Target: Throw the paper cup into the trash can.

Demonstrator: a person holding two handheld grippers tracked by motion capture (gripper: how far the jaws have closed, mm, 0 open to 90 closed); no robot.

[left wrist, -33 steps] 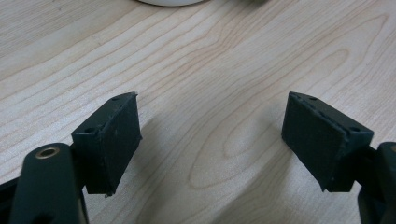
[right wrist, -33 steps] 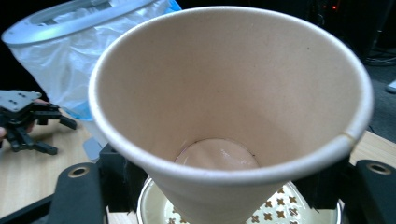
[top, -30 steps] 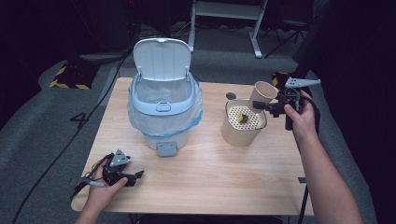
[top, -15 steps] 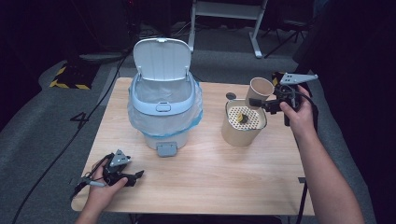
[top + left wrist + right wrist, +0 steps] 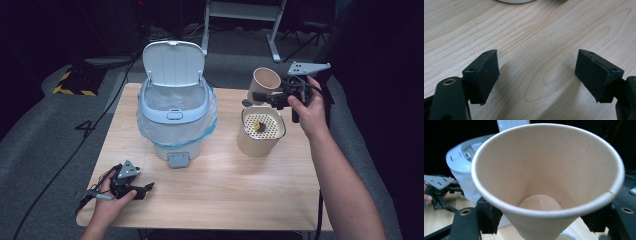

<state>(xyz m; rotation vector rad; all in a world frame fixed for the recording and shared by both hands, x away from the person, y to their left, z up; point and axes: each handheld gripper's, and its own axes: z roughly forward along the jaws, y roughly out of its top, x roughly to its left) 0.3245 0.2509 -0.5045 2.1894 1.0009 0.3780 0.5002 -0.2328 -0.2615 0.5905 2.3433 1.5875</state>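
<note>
Above the strainer (image 5: 261, 131), the right gripper (image 5: 260, 96) has lifted the empty cup (image 5: 263, 84), fingers clamped on it and tipped toward the bin (image 5: 174, 120), while the left gripper (image 5: 142, 190) rests wide open on the tabletop (image 5: 225, 195).

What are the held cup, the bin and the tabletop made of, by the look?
Cup: likely paper, matte tan, with a rolled rim and a side seam. Bin: looks like moulded plastic, smooth pale blue-white, lined with a thin clear bag. Tabletop: light wood grain, smooth; solid wood or laminate is unclear.
</note>
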